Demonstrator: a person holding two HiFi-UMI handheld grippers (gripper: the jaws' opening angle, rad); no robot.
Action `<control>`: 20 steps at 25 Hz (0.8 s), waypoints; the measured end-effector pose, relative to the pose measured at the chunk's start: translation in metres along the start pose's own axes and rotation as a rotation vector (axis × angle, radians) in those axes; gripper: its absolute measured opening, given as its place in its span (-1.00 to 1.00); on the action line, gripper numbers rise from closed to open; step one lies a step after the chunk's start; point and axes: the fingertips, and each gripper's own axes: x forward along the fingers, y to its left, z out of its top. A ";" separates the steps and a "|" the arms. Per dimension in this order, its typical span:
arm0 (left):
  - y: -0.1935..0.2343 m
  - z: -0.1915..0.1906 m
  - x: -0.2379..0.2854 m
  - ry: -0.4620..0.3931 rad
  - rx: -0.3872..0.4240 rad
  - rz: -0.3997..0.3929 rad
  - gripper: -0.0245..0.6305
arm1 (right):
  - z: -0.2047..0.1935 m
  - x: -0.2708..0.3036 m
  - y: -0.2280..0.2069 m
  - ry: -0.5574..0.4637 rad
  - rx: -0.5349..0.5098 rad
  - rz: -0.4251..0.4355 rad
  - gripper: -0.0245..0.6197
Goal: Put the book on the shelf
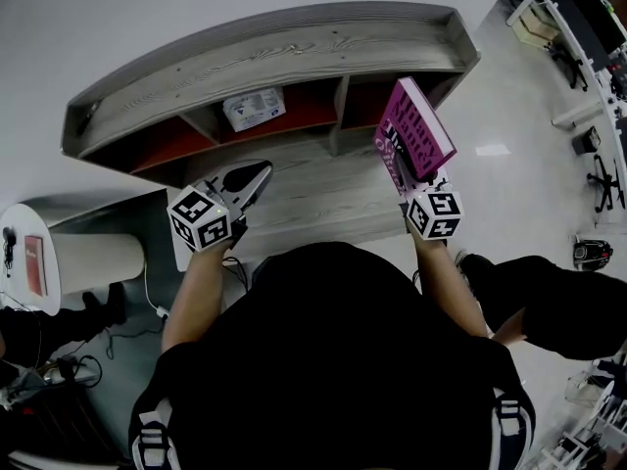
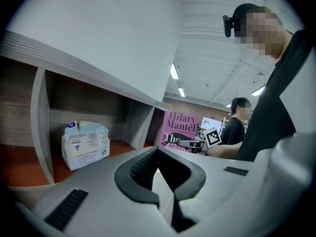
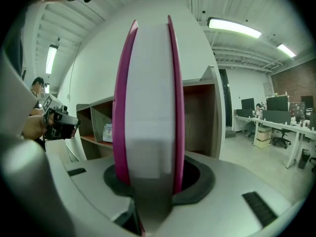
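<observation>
A pink book (image 1: 416,130) stands upright in my right gripper (image 1: 407,179), in front of the right-hand compartment of the grey wooden shelf (image 1: 274,47). In the right gripper view the book (image 3: 148,107) fills the middle, page edge toward the camera, and the right gripper (image 3: 148,181) is shut on its lower end. My left gripper (image 1: 257,176) hovers over the shelf's lower board by the middle compartment. It is shut, with nothing between its black pads (image 2: 143,169). The left gripper view shows the book's cover (image 2: 180,130) off to the right.
A white packet (image 1: 254,108) lies in the middle compartment, whose floor is red. A round white stand (image 1: 39,253) is at the left. Another person's dark legs (image 1: 558,302) are close on the right. Desks and office chairs (image 1: 588,27) fill the far right.
</observation>
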 end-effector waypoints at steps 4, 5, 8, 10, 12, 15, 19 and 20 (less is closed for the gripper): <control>0.004 0.000 -0.007 -0.008 -0.005 0.006 -0.86 | 0.000 0.006 -0.001 0.002 0.001 -0.010 -0.47; 0.005 0.001 -0.009 -0.009 -0.005 0.009 -0.87 | -0.001 0.008 -0.002 0.002 0.001 -0.013 -0.47; 0.009 0.001 -0.016 -0.010 -0.010 0.019 -0.86 | -0.001 0.014 -0.002 0.008 0.000 -0.016 -0.47; 0.012 0.000 -0.019 -0.010 -0.017 0.024 -0.87 | -0.003 0.016 -0.002 0.013 0.002 -0.018 -0.47; 0.015 -0.001 -0.021 -0.007 -0.022 0.024 -0.87 | -0.003 0.019 -0.003 0.013 0.007 -0.022 -0.47; 0.017 0.000 -0.021 -0.004 -0.018 0.021 -0.87 | -0.002 0.025 -0.004 0.008 0.009 -0.027 -0.47; 0.020 0.000 -0.022 0.001 -0.015 0.017 -0.86 | 0.000 0.030 -0.006 0.006 0.008 -0.034 -0.47; 0.021 0.000 -0.022 0.001 -0.016 0.016 -0.87 | 0.001 0.031 -0.007 0.005 0.008 -0.036 -0.47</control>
